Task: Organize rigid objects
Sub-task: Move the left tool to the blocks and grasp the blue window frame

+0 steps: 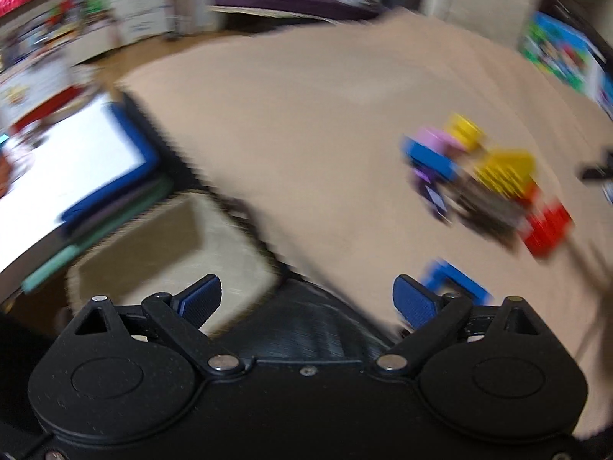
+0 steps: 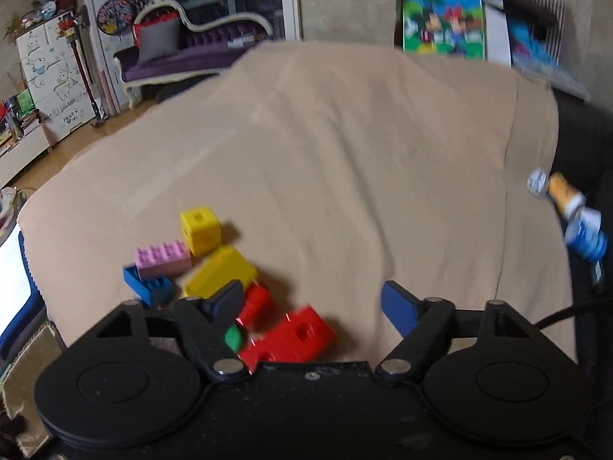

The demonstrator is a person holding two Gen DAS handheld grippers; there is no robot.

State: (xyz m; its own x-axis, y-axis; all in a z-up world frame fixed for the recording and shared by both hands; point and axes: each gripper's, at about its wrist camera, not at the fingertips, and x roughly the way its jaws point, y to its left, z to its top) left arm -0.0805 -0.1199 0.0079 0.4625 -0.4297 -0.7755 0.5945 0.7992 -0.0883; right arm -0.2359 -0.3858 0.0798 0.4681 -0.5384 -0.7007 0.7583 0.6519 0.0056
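Note:
A pile of toy bricks lies on the beige blanket (image 2: 345,153). In the right wrist view I see a yellow cube (image 2: 200,230), a pink brick (image 2: 163,258), a blue brick (image 2: 147,285), a yellow block (image 2: 218,272), a red block (image 2: 295,339) and a small green piece (image 2: 233,338). My right gripper (image 2: 312,303) is open and empty, low over the red block. In the blurred left wrist view the pile (image 1: 479,184) is at the right. A loose blue brick (image 1: 454,278) lies by my open, empty left gripper (image 1: 306,299).
A blue-edged white board (image 1: 76,168) sits on stacked things at the left. A tan box (image 1: 153,245) stands below the blanket's edge. Colourful toy boxes (image 2: 444,19) lean at the back. A tube or bottle (image 2: 571,211) lies at the right on the dark sofa.

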